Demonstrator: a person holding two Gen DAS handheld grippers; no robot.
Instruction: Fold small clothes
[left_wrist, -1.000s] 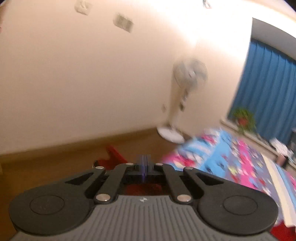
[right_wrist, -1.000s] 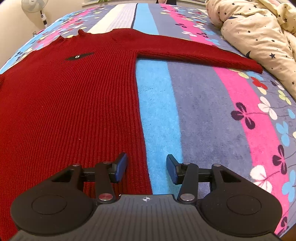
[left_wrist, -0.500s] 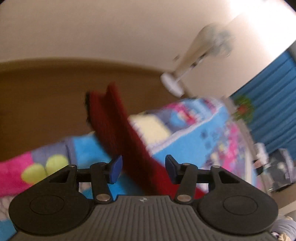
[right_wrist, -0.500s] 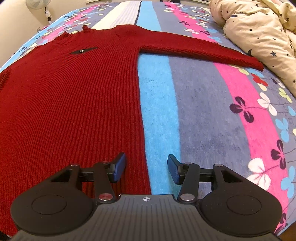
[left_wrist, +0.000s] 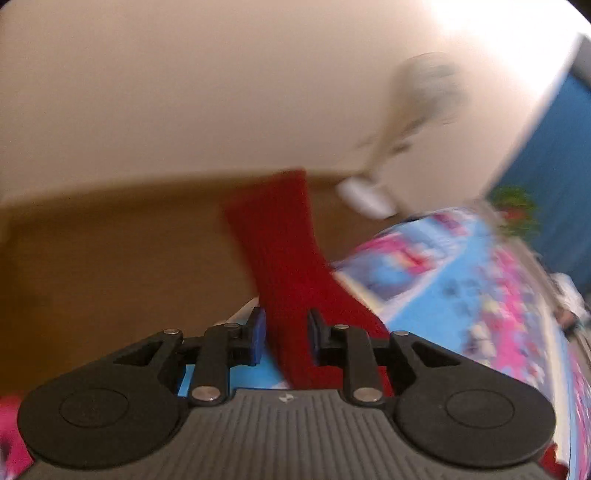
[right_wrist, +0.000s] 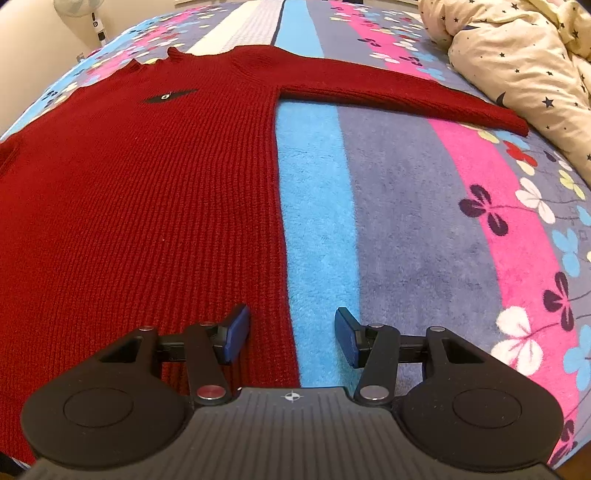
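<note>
A dark red knit sweater (right_wrist: 140, 192) lies flat, front up, on a flowered striped blanket (right_wrist: 424, 221); its one sleeve (right_wrist: 406, 92) stretches right toward a quilt. My right gripper (right_wrist: 291, 332) is open, low over the sweater's lower right hem edge, which lies between the fingers. In the blurred left wrist view the other red sleeve (left_wrist: 284, 258) hangs off the bed's edge and runs between the fingers of my left gripper (left_wrist: 286, 334). The jaws stand narrowly apart around the sleeve; whether they pinch it is unclear.
A cream star-print quilt (right_wrist: 517, 55) is bunched at the far right of the bed. A white standing fan (left_wrist: 417, 110) stands by the cream wall, above brown floor (left_wrist: 110, 258). Blue curtains (left_wrist: 561, 166) hang at the right.
The left gripper was shut a second ago, then opened, swung toward the hanging sleeve and now narrows around it. The right gripper has drifted back slightly and stays open.
</note>
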